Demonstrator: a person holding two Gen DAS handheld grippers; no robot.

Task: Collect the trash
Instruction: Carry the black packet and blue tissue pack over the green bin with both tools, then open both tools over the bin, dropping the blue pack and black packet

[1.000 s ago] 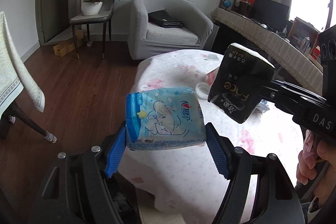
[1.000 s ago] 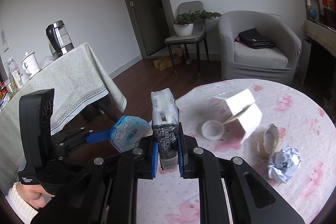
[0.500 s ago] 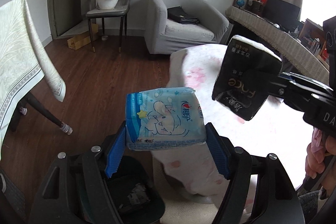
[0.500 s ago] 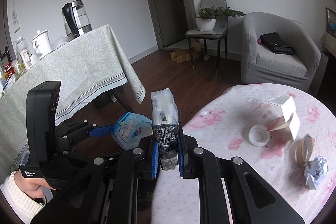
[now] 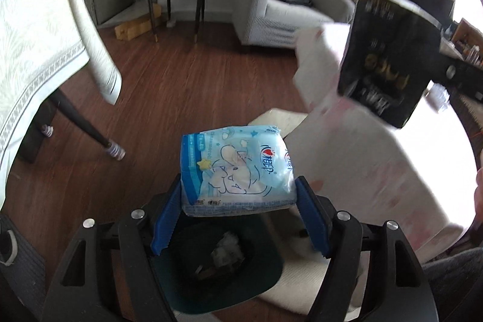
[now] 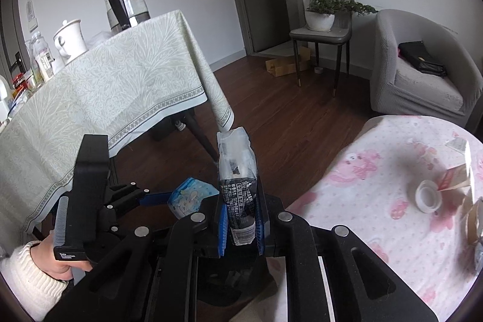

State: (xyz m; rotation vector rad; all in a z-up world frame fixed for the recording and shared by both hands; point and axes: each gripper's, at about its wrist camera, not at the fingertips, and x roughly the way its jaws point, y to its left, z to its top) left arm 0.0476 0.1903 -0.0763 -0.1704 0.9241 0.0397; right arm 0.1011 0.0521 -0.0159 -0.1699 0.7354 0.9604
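Observation:
My left gripper [image 5: 238, 213] is shut on a light blue tissue packet [image 5: 237, 171] and holds it above a dark trash bin [image 5: 217, 270] on the floor, which has some crumpled trash inside. The packet also shows in the right wrist view [image 6: 190, 196]. My right gripper [image 6: 241, 225] is shut on a black tissue pack [image 6: 238, 189], held upright beside the round table [image 6: 392, 231]. The black pack shows in the left wrist view [image 5: 389, 56], up and to the right of the blue packet.
The round table has a pink-patterned cloth with a white tape roll [image 6: 427, 196] and a paper carton [image 6: 455, 174]. A second table with a pale green cloth [image 6: 105, 86] stands to the left. A grey armchair [image 6: 422, 71] and a chair with a plant [image 6: 323, 20] are behind.
Both grippers have moved left and down, away from the round table toward the floor. The trash bin now lies directly under the blue packet. Both grips are unchanged.

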